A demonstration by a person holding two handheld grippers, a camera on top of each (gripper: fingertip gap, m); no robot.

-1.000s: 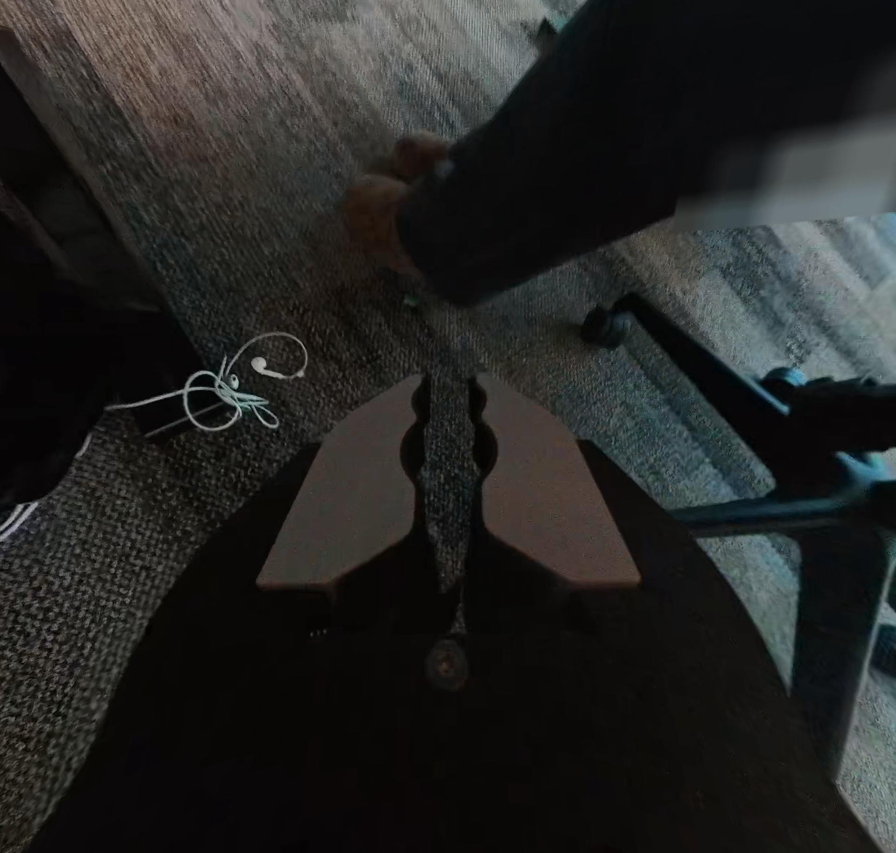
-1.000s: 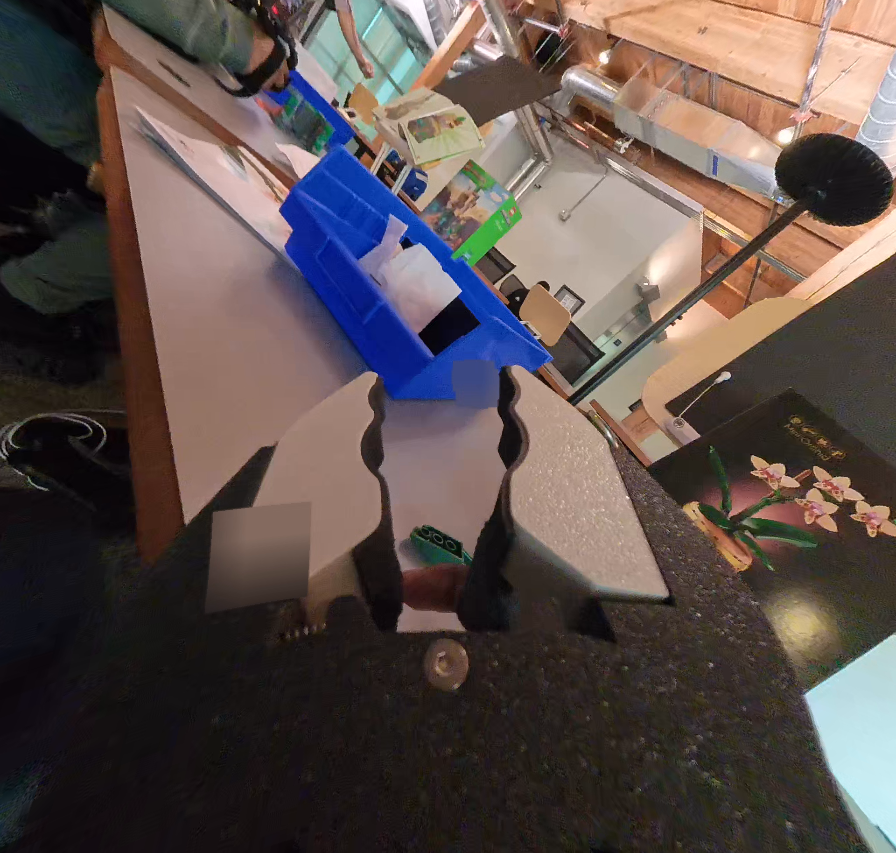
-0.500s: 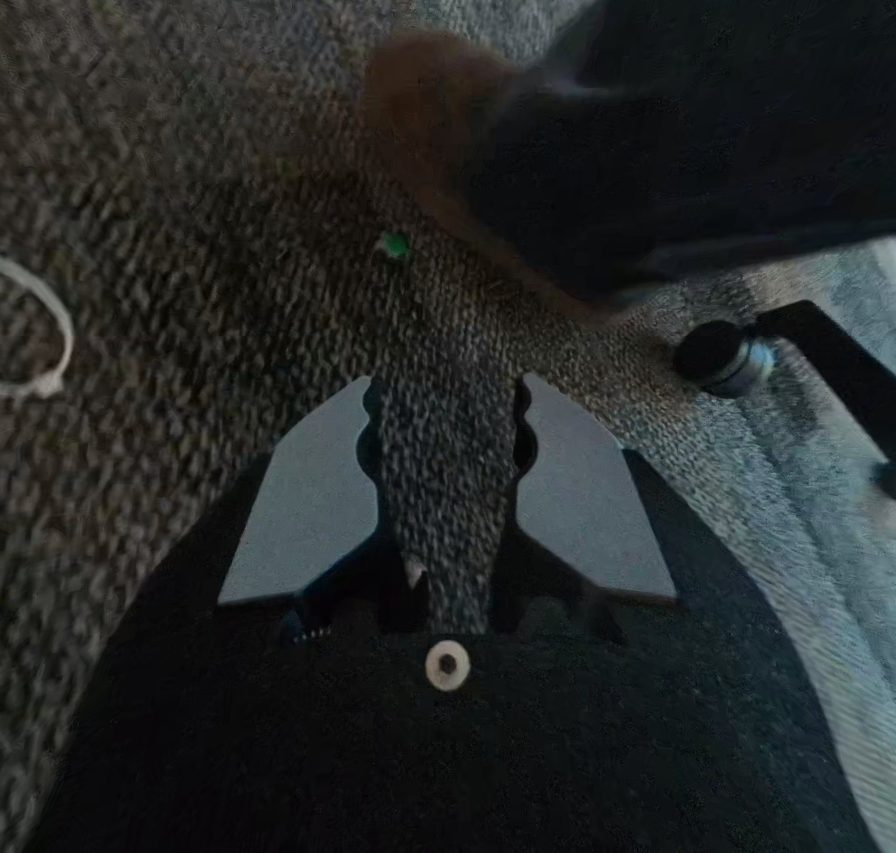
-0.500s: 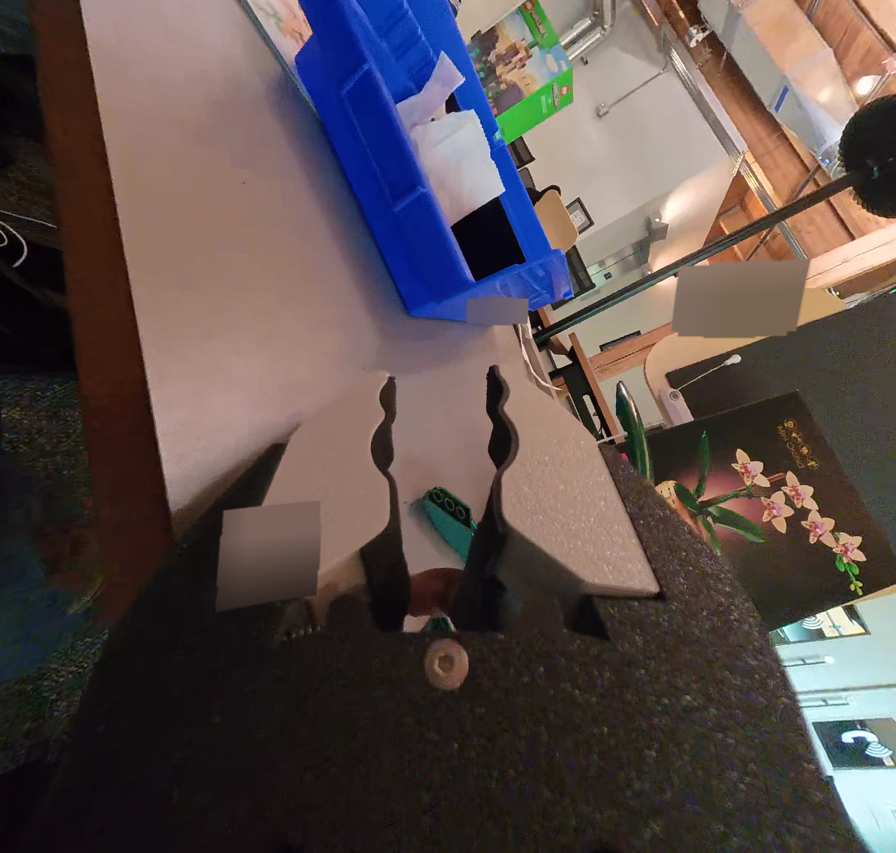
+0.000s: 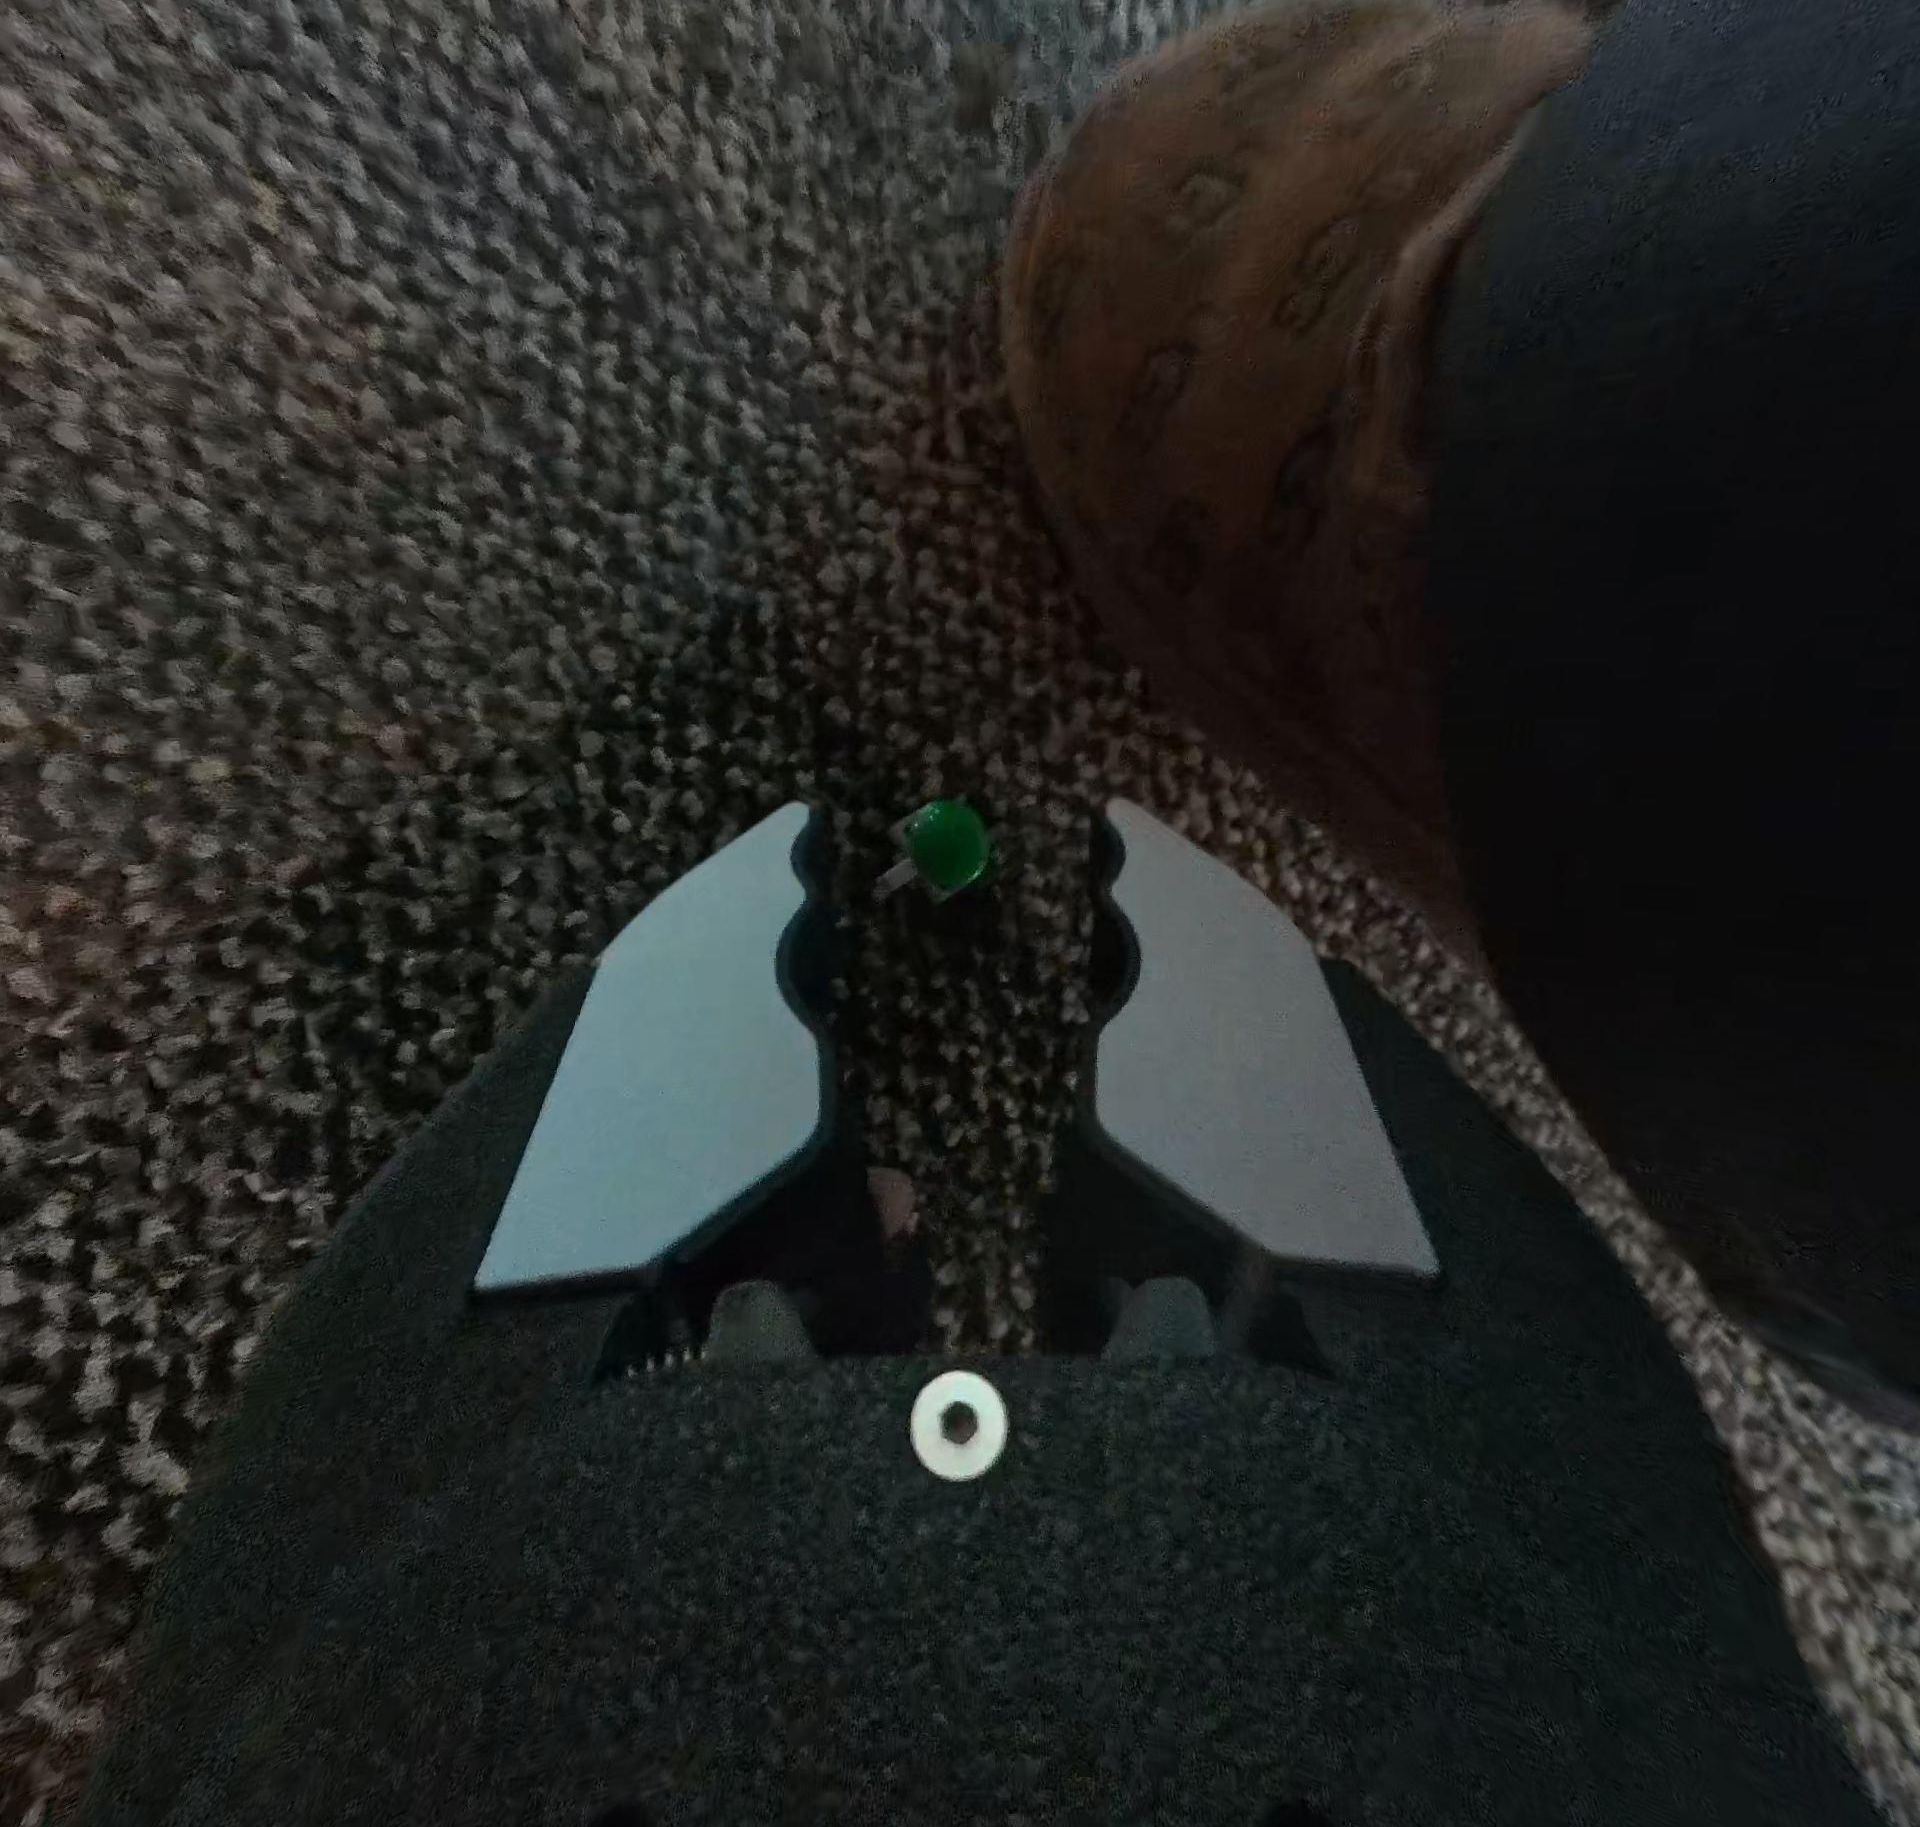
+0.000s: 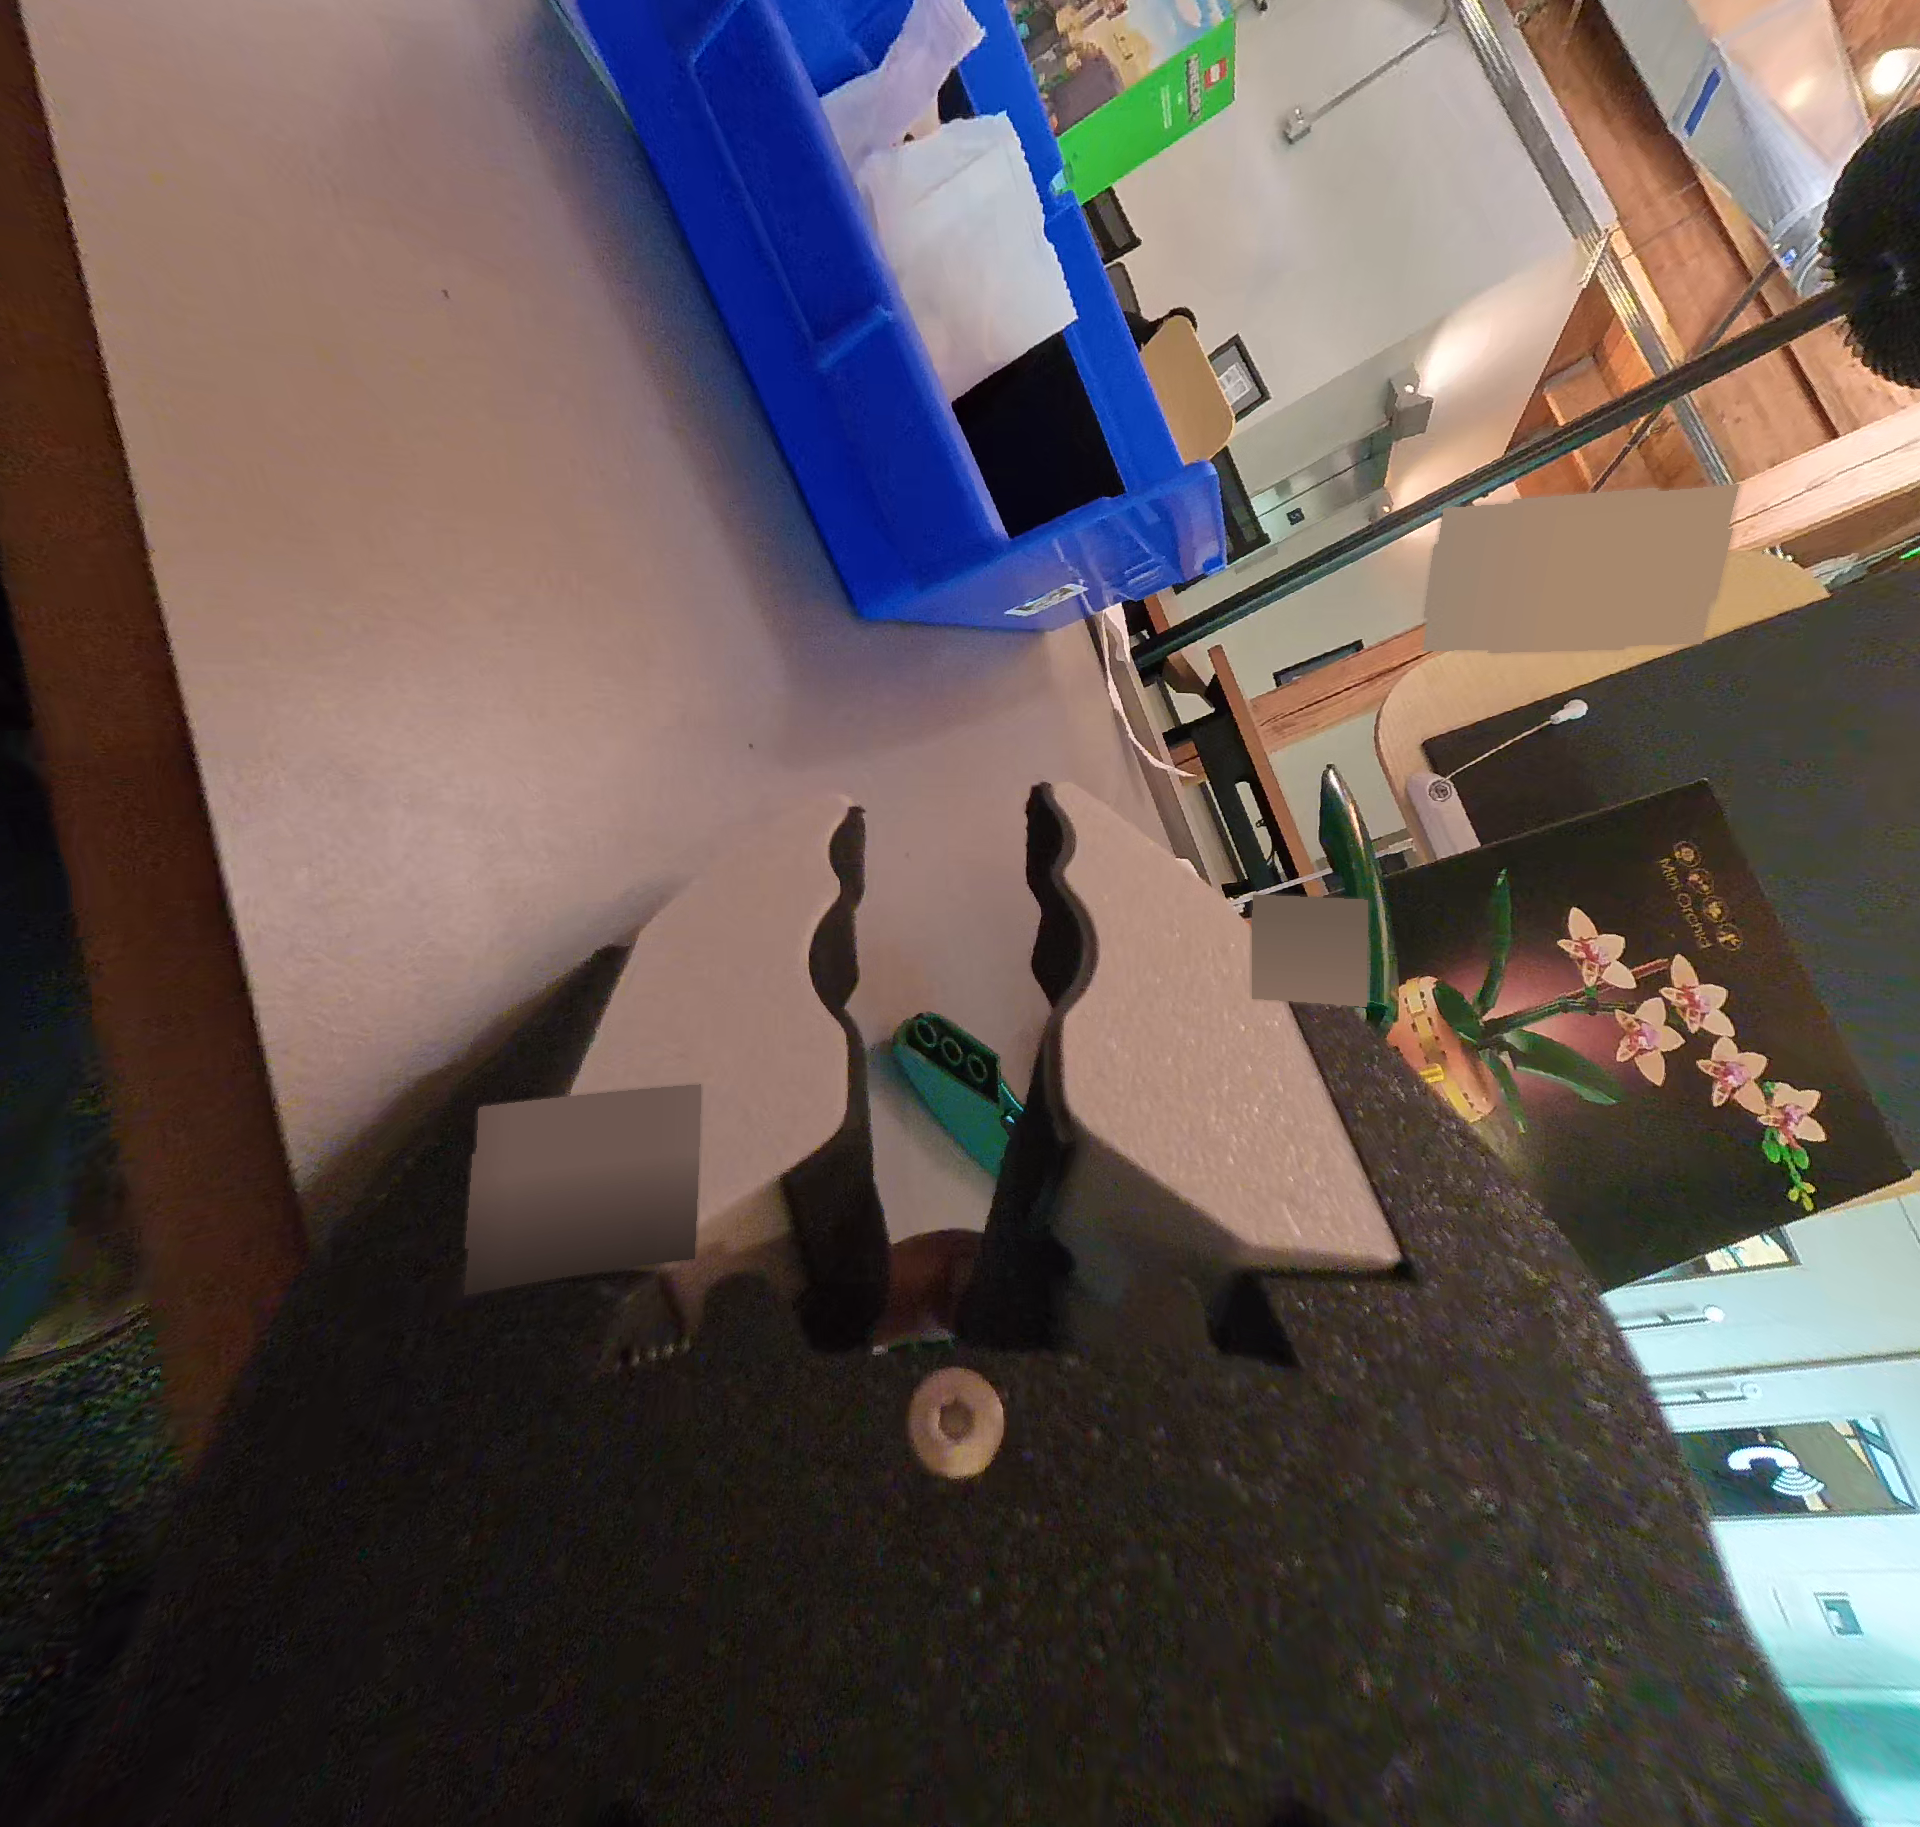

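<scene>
In the left wrist view my left gripper (image 5: 956, 809) is open, low over grey speckled carpet (image 5: 416, 427). A small round green piece (image 5: 945, 850) on a thin pale stem lies on the carpet between the fingertips, touching neither. In the right wrist view my right gripper (image 6: 945, 803) is open above a grey table top (image 6: 416, 427). A teal-green studded piece (image 6: 951, 1065) sits deep between the jaws against the right finger (image 6: 1174, 1050). I cannot tell whether it rests on the table. Something brown (image 6: 930, 1268) shows at the base of the jaws.
A person's brown patterned shoe (image 5: 1226, 323) and dark trouser leg (image 5: 1662, 634) stand just right of the left gripper. On the table a blue bin (image 6: 790, 271) holds white paper; a black box with an orchid picture (image 6: 1662, 998) stands at right. A brown table edge (image 6: 94, 634) runs down the left.
My left gripper has dropped close to the carpet and opened wider, bringing the green piece between its fingertips. My right gripper's jaws have narrowed a little and its view has tilted over the table.
</scene>
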